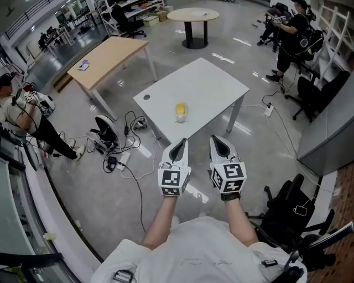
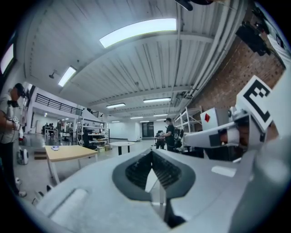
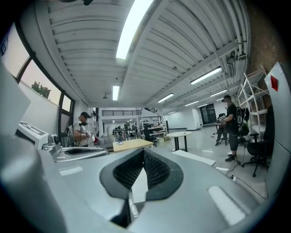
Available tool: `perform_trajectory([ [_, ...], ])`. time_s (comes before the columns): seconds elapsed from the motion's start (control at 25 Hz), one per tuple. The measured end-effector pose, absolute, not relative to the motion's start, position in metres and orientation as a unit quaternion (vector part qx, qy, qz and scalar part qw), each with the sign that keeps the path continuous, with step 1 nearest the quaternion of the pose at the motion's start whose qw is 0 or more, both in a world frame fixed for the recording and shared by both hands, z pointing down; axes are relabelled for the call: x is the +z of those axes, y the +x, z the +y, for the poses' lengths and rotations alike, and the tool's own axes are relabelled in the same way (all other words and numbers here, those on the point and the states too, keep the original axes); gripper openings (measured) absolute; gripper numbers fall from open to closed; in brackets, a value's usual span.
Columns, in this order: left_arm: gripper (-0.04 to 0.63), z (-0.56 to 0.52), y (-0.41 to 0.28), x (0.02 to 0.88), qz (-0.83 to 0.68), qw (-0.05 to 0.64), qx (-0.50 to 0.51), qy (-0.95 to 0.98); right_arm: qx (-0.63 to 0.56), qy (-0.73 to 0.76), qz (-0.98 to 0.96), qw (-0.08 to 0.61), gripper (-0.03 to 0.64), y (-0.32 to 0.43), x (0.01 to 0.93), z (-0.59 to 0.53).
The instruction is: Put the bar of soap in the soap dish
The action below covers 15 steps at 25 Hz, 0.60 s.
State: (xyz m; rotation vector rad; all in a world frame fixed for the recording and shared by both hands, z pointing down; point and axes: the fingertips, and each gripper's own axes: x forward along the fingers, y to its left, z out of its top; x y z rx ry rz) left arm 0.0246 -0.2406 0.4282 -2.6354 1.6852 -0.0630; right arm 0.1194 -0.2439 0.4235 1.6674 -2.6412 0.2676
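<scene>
On the white table (image 1: 210,88), near its front edge, lies a yellow bar of soap (image 1: 181,108). A small white thing (image 1: 181,118) touches the bar's near end; it is too small to make out. Both grippers hover side by side in front of my body, short of the table and above the floor. My left gripper (image 1: 180,143) (image 2: 152,154) is shut with nothing between its pads. My right gripper (image 1: 217,140) (image 3: 143,152) is shut and empty as well. Both gripper views look level across the room, and neither shows the soap.
A dark round spot (image 1: 146,97) marks the white table's left corner. Cables and devices (image 1: 113,149) lie on the floor to its left. A wooden table (image 1: 108,55) and a round table (image 1: 192,15) stand beyond. Black office chairs (image 1: 287,218) stand at my right. People stand at far left and back right.
</scene>
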Motion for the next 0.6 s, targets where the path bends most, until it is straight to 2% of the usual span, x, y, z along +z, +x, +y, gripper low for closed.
perform_trajectory([
  [0.32, 0.003, -0.238, -0.016, 0.398, 0.559, 0.004, -0.008, -0.829, 0.081, 0.491, -0.868, -0.011, 0.009, 0.050, 0.389, -0.247],
  [0.6, 0.003, -0.221, -0.060, 0.385, 0.590, -0.003, 0.017, -0.807, 0.082, 0.483, -0.872, 0.016, 0.009, 0.023, 0.395, -0.245],
])
